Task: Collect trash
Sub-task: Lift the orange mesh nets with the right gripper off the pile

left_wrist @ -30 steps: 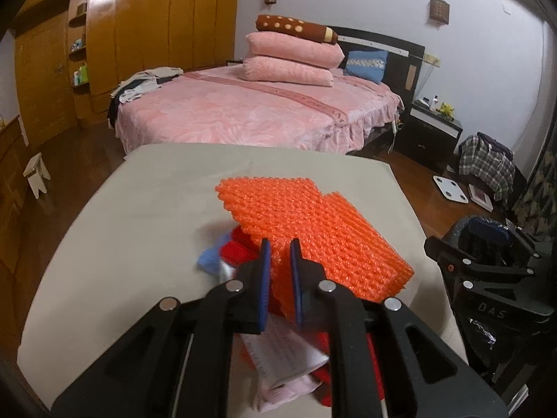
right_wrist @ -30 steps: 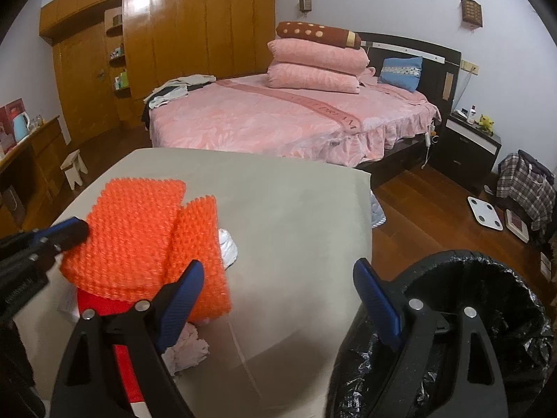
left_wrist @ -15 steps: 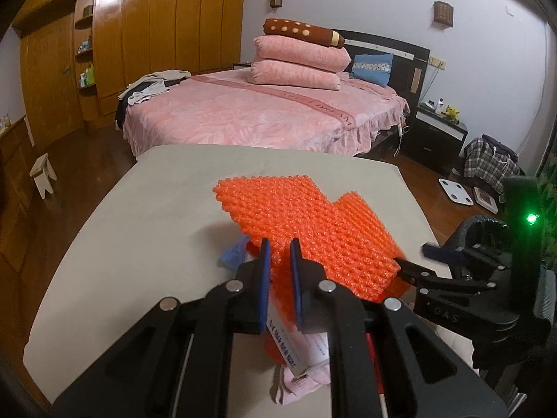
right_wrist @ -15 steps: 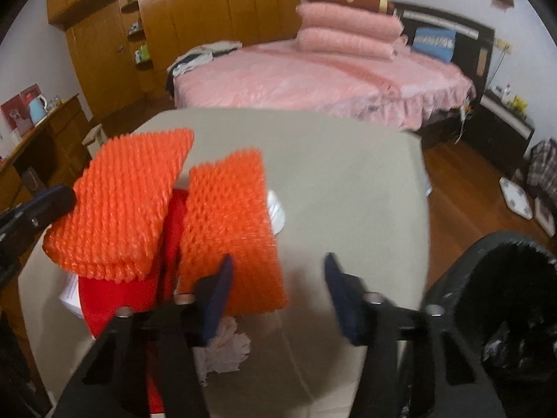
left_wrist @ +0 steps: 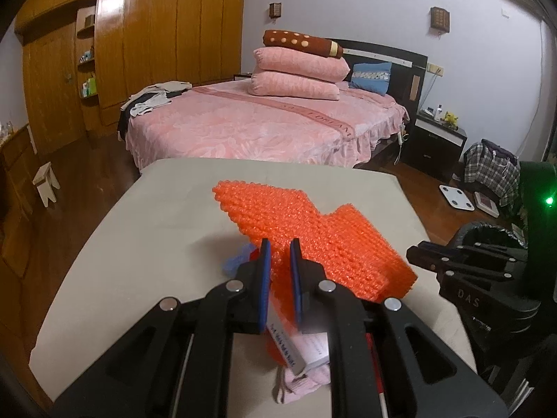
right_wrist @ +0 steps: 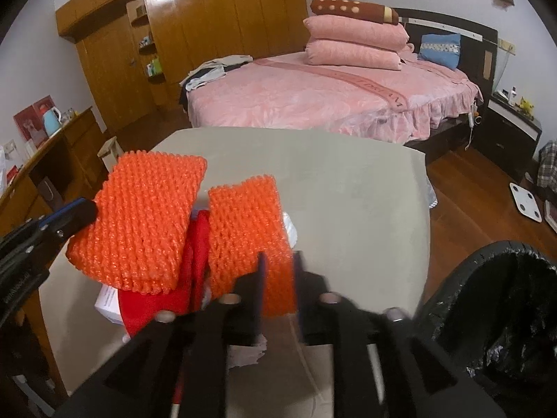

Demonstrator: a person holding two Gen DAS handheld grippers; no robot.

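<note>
Two orange foam nets lie on a heap of trash on the beige table (left_wrist: 146, 230). My left gripper (left_wrist: 278, 254) is shut on the left orange net (left_wrist: 278, 212), which also shows in the right wrist view (right_wrist: 146, 216), lifted a little. My right gripper (right_wrist: 278, 271) is shut on the near end of the right orange net (right_wrist: 247, 230). Under the nets lie red wrapping (right_wrist: 195, 244), a white paper box (left_wrist: 306, 351) and pink tissue (left_wrist: 299, 379). A black-lined trash bin (right_wrist: 497, 317) stands to the right of the table.
A pink bed (left_wrist: 264, 125) with stacked pillows stands beyond the table. A small wooden stool (left_wrist: 47, 183) is on the floor at left. A white scale (left_wrist: 456, 196) and a plaid bag (left_wrist: 494, 170) lie on the floor at right. Wooden wardrobes line the back left.
My right gripper moved left from beside the bin and closed on the right orange net. My left gripper stayed shut on the left net and lifted it slightly.
</note>
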